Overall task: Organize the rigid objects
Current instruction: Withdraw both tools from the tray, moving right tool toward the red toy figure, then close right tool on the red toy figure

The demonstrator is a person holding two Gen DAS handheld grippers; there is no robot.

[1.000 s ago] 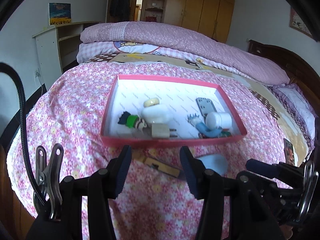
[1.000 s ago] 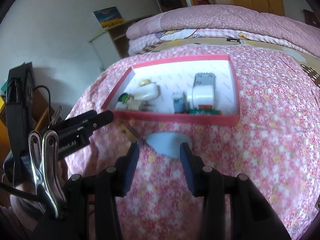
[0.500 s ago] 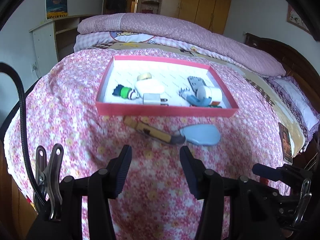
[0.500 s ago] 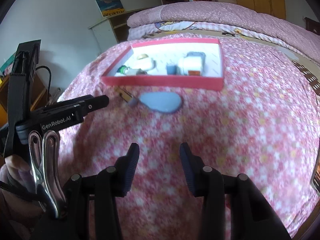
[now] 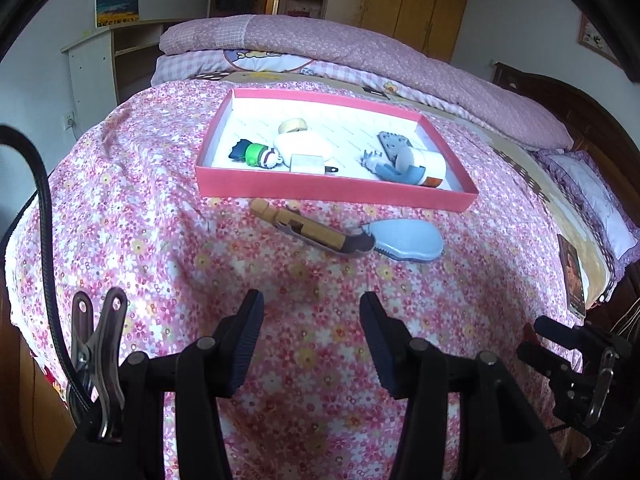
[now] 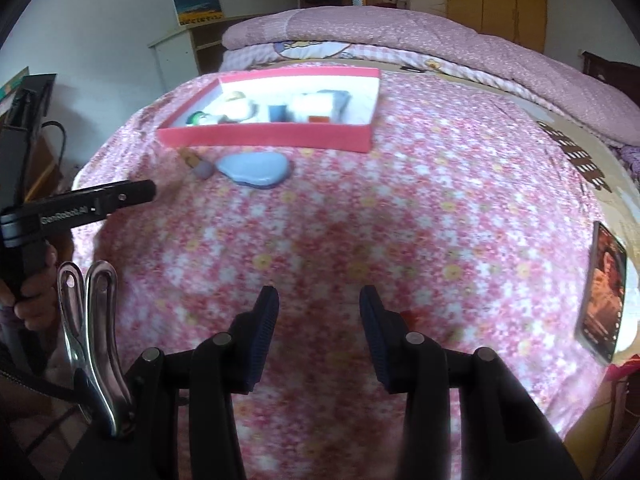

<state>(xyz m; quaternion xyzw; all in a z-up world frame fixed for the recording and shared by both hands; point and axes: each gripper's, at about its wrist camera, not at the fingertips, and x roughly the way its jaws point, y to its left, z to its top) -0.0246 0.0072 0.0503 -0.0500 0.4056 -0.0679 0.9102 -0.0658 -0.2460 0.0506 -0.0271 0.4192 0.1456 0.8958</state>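
A red-walled tray (image 5: 256,190) (image 6: 264,141) lies on the flowered bedspread and holds a green-hatted toy figure (image 5: 256,155), a white plug (image 5: 308,163), a tape roll (image 5: 293,125), a white bottle (image 5: 424,161) and a grey card. Just in front of it lie a tan folding knife (image 5: 308,230) (image 6: 196,161) and a light-blue oval case (image 5: 408,239) (image 6: 256,168), touching end to end. My left gripper (image 5: 310,320) hangs open over bare bedspread, short of the knife. Well back from the case, my right gripper (image 6: 318,312) is open with nothing between its fingers.
A dark booklet (image 6: 604,288) (image 5: 572,276) lies at the bed's right edge. Folded pink quilts (image 5: 360,52) are piled behind the tray. A pale shelf unit (image 5: 104,60) stands left of the bed. The other gripper's body shows at each view's side.
Both grippers have drawn back from the tray, which now looks smaller and farther off. The knife and blue case, formerly just beyond the fingertips, now lie well ahead. Jaw openings are unchanged.
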